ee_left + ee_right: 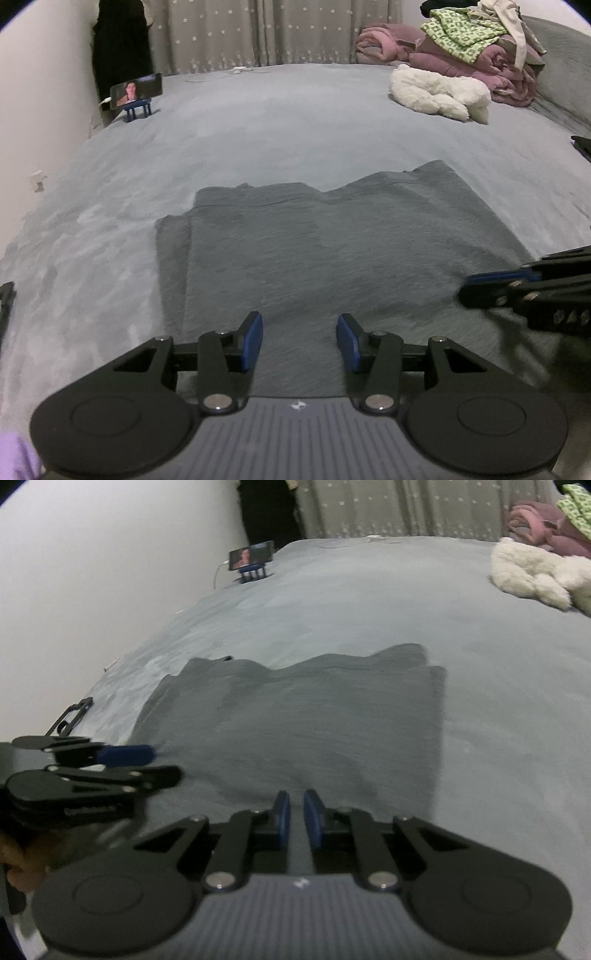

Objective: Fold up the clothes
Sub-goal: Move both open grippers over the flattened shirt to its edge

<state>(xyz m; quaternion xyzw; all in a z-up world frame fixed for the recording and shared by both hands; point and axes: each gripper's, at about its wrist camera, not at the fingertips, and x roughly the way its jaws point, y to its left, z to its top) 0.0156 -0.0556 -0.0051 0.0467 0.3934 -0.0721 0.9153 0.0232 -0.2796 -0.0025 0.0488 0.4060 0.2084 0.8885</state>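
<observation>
my left gripper point(299, 341) is spread wide and my right gripper point(296, 821) nearly pinched with nothing in it, both over the near edge of the dark grey garment point(332, 251) lying flat, seemingly part-folded, on the bed point(295, 122); looks soft, light and floppy, so i'd grab corners.

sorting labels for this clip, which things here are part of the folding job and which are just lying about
Part of the job:
- dark grey garment, lying flat on the bed
- left gripper, open
- right gripper, nearly shut, holding nothing

Just lying about:
- phone on a blue stand
- white fluffy item
- pink blanket pile
- green patterned cloth
</observation>
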